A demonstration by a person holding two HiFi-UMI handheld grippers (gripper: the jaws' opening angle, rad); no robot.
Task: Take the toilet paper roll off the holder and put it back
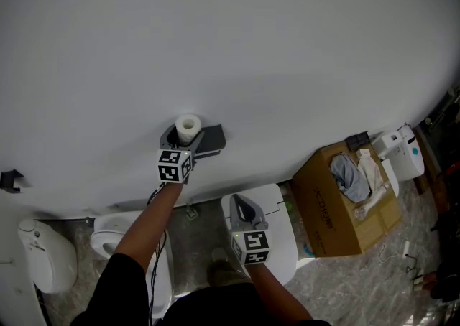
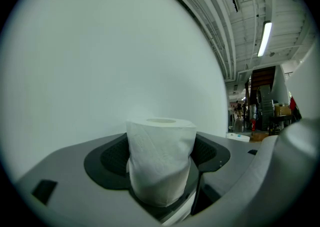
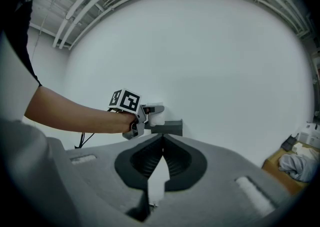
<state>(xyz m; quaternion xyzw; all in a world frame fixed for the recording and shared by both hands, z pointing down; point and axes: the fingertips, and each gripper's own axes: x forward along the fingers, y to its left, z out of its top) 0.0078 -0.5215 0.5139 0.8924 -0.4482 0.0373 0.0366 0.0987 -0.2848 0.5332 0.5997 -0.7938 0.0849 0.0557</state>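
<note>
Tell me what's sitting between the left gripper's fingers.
The toilet paper roll stands upright between the left gripper's fingers, its sides meeting both of them. The left gripper view shows this plainly.

White wall point(image 1: 251, 44) plain, with one small black fitting point(image 1: 8, 179) at far left. Open cardboard box point(image 1: 338, 206) stands on the marbled floor point(image 1: 374, 281) at right, holding grey cloth point(image 1: 350, 177). White appliance point(image 1: 404, 151) just beside the box. White toilet point(image 1: 277, 235) at centre; second white bowl point(image 1: 108, 240) to its left.
</note>
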